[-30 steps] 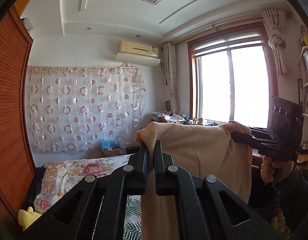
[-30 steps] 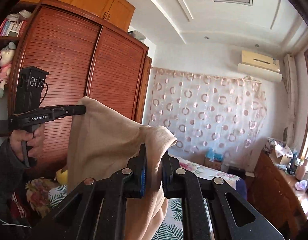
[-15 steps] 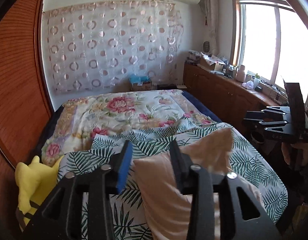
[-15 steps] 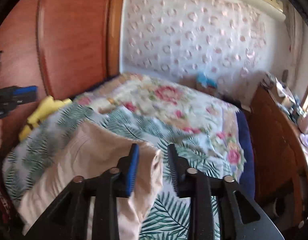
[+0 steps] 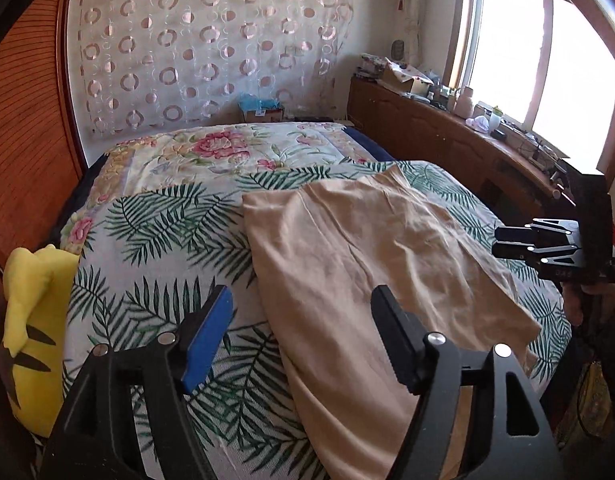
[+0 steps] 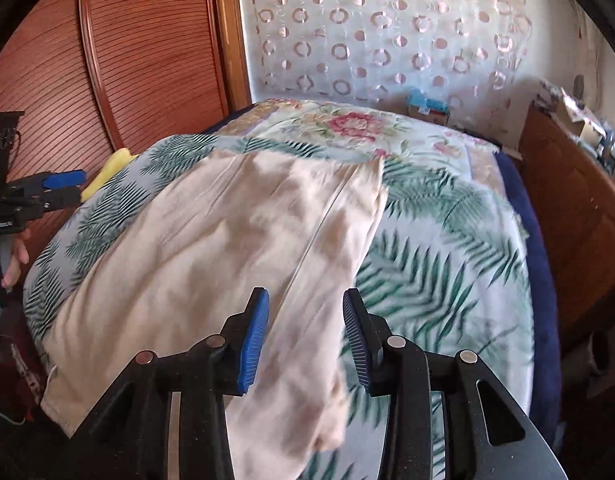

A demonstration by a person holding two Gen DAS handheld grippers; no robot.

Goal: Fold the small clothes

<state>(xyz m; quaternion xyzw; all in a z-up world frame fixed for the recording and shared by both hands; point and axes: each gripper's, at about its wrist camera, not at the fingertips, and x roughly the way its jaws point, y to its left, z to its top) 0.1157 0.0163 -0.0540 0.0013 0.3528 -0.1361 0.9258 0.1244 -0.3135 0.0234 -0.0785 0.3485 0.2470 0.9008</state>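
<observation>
A beige garment [image 5: 367, 248] lies spread flat on the leaf-print bed cover [image 5: 155, 248], its near end hanging over the bed's front edge. My left gripper [image 5: 302, 294] hovers over its near left edge. Its jaws are opening, and the pads touch no cloth. In the right wrist view the same garment [image 6: 227, 248] fills the middle, and my right gripper [image 6: 305, 293] stands open above its near right part, gripping nothing. Each gripper also shows in the other's view, the right gripper [image 5: 503, 242] at the far right and the left gripper [image 6: 73, 186] at the far left.
A yellow plush toy [image 5: 31, 320] lies at the bed's left edge beside a wooden wardrobe [image 6: 147, 60]. A floral quilt [image 5: 211, 152] covers the far half of the bed. A cluttered wooden sideboard [image 5: 447, 140] runs under the window on the right.
Both grippers held the garment up in the air by its top corners. They came down, let it go onto the bed, and their jaws opened.
</observation>
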